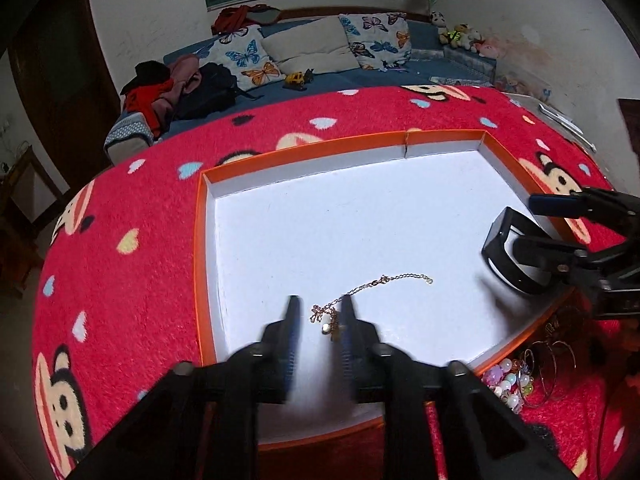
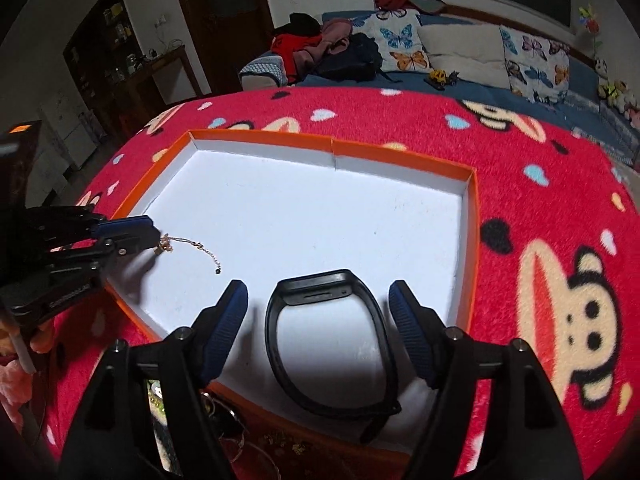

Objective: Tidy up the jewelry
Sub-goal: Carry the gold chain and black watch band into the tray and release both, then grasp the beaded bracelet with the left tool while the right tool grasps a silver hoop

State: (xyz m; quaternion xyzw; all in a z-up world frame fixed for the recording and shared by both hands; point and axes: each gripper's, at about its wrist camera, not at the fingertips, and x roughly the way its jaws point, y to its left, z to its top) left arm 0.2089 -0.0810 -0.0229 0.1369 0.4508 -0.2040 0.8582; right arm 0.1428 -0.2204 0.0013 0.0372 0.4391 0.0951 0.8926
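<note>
Your right gripper (image 2: 318,312), fingers wide apart, straddles the band (image 2: 332,344) lying in the tray (image 2: 400,156), while your left gripper (image 1: 320,320), fingers narrowly apart, flanks the chain (image 1: 384,282); I judge depositing under way, so lift clear.

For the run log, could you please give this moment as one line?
left tool: open around gold necklace | right tool: open around black wristband | both items in orange tray

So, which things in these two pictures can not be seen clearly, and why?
- Left gripper: its fingers are motion-blurred in the left wrist view, so contact with the gold necklace is unclear.
- Black wristband: its clasp end is in shadow in the right wrist view; in the left wrist view the right gripper covers part of it.
- Beads and thin bangles: dark and partly covered by the right gripper in the left wrist view.
</note>
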